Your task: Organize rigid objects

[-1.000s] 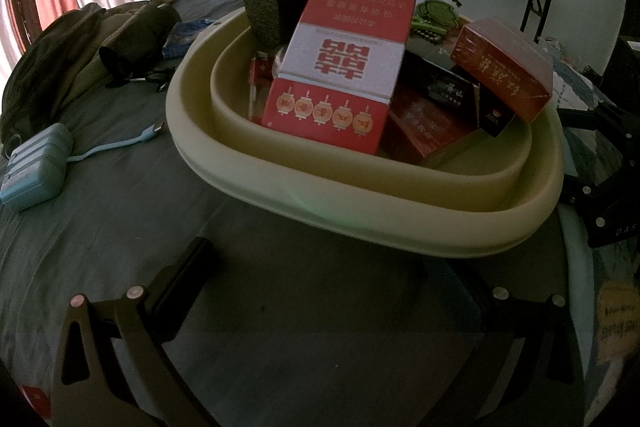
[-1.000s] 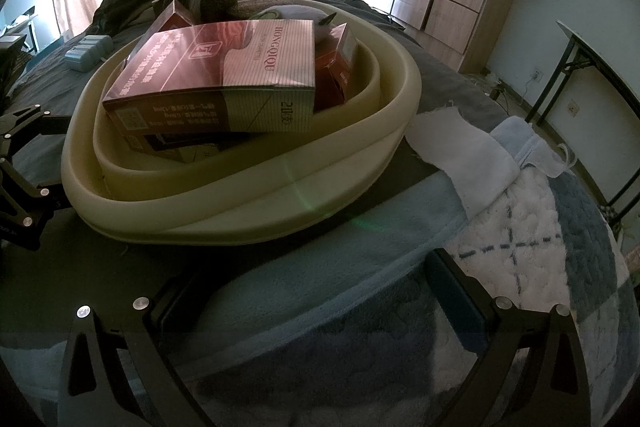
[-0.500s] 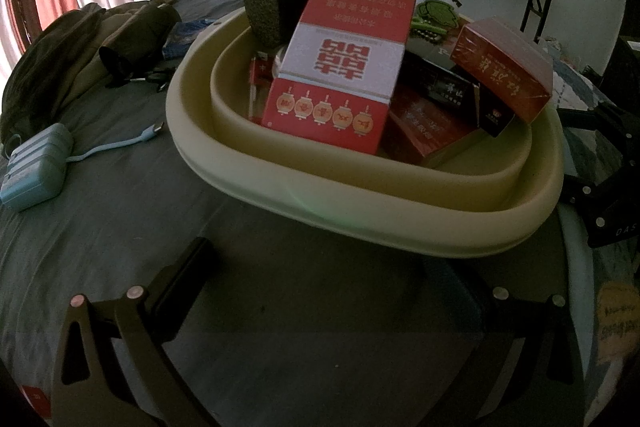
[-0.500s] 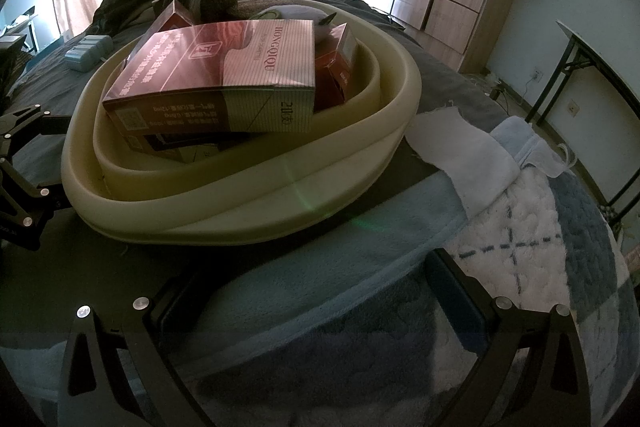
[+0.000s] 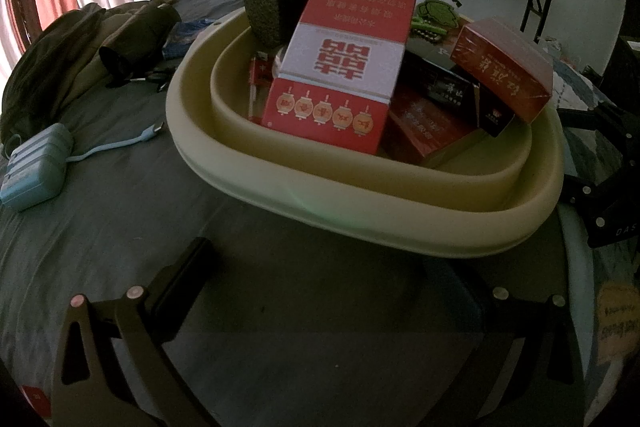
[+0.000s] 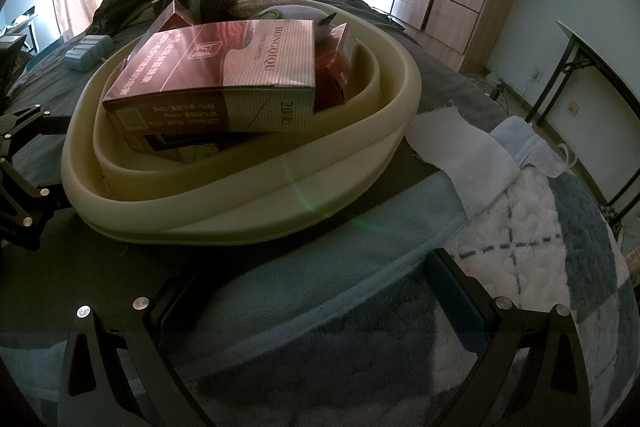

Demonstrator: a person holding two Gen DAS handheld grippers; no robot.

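1. Left wrist view: the left gripper (image 5: 320,287) hovers with fingers spread wide and empty over the dark bed sheet (image 5: 120,227), just before the cream basin (image 5: 360,203).
2. A red-and-white box (image 5: 340,67) leans upright inside the basin among other red boxes.
3. Right wrist view: the right gripper (image 6: 312,291) is likewise spread and empty, near the basin's other side; a maroon carton (image 6: 224,67) lies on top.

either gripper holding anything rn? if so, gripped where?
Nothing held. Left gripper and right gripper are both open over the bedding, short of the cream basin of boxes.
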